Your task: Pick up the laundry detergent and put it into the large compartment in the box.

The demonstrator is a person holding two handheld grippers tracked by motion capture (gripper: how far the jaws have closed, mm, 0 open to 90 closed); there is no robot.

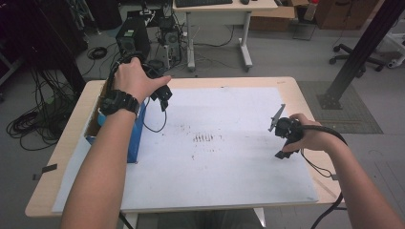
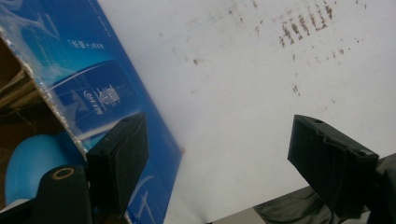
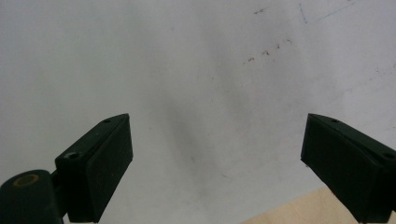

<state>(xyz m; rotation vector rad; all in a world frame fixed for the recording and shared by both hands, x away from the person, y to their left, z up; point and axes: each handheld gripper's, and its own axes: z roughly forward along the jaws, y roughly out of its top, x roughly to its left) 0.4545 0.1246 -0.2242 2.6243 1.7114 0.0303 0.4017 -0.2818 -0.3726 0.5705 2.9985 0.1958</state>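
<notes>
A blue open-topped box [image 1: 135, 139] stands on the left part of the table, on a white sheet [image 1: 224, 167] that bears small brown marks. Something rounded and light blue [image 2: 31, 167] lies inside it. My left gripper [image 1: 164, 101] hangs just right of the box's far end, jaws open and nothing between them. In the left gripper view the left gripper [image 2: 219, 140] has one jaw over the box's blue wall [image 2: 105, 79] and the other over the sheet. My right gripper [image 1: 282, 153] is low over the sheet's right side, and in the right gripper view it [image 3: 217, 144] stands open and empty.
The wooden table [image 1: 64, 143] shows a bare strip around the sheet. Behind it on the floor are computer towers [image 1: 133, 36], coiled cables [image 1: 33, 124] and a white desk's legs [image 1: 246, 43]. A black slanted post [image 1: 356, 57] stands at the right.
</notes>
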